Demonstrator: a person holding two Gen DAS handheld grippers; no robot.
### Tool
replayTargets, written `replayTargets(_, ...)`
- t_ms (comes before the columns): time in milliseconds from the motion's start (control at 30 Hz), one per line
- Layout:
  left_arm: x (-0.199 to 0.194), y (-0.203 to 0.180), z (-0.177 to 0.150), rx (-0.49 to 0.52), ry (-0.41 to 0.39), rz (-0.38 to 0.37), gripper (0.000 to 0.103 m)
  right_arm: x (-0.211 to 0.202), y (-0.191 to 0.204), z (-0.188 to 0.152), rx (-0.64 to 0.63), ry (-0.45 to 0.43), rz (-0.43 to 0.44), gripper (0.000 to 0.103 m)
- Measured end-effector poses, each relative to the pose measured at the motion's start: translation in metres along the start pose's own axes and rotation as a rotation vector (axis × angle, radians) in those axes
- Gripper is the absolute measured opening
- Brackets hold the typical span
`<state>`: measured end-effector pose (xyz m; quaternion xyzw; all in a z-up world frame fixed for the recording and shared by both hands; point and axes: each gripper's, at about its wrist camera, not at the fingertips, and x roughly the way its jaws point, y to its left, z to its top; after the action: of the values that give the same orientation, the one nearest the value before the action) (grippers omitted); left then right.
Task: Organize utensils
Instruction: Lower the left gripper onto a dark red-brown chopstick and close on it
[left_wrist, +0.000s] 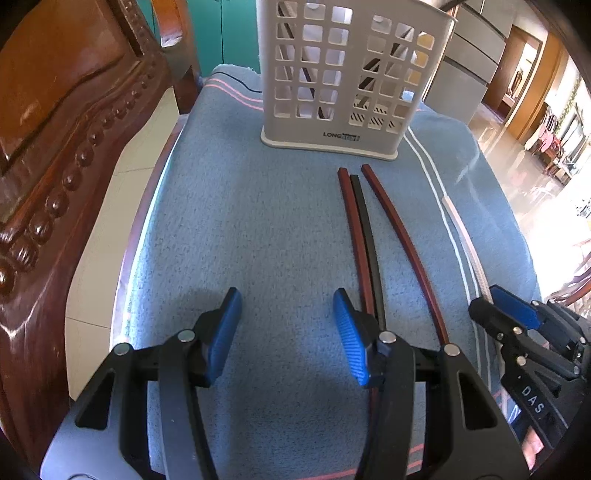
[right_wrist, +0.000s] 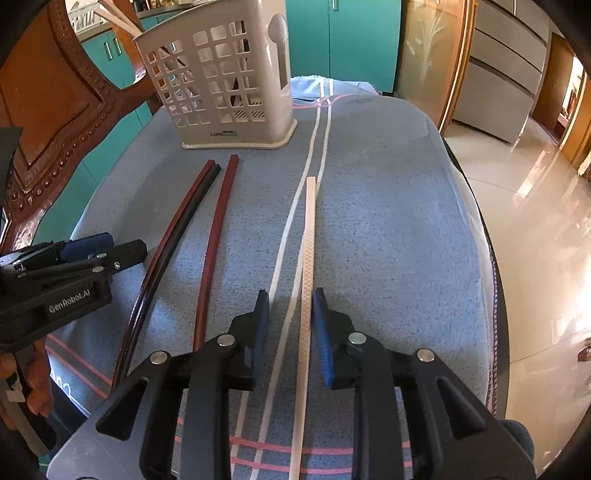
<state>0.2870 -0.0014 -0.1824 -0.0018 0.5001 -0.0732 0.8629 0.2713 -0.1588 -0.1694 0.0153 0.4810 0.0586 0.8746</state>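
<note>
- Left tongs (left_wrist: 286, 295): yours to the left, jaws about half open with nothing between them, hanging over bare blue towel (left_wrist: 240, 221).
- Paired chopsticks (left_wrist: 356, 221): one dark red and one black, touching, just beside the left tongs' right pad.
- Single red chopstick (left_wrist: 399, 229): lies near the pair, apart from it.
- White chopstick (right_wrist: 308, 240): flat on the towel, running between the jaws of the right tongs.
- Right tongs (right_wrist: 290, 295): jaws narrowly parted, straddling the white chopstick and not clamping it.
- Utensil holder (left_wrist: 351, 74): stands upright at the far end of the towel.
- Step, as judged: four sticks are not yet stowed. You would need to close squarely on one, lift it, and tip it into the holder.
- Obscured: the holder's rim is cut off, the dark shapes behind its lattice are possibly sticks, and the sticks' near ends are hidden under the tongs.
</note>
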Motion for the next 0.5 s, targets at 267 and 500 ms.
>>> replayTargets(267,0.004,-0.001,0.012,-0.002,0.019,0.005,0.053,0.013,0.006,0.016,-0.063,-0.004,-0.041,0.037)
replayTargets(500,0.006,-0.01,0.023,-0.031,0.039,-0.081,0.053,0.018,0.005,0.023,-0.065,-0.013,-0.043,0.044)
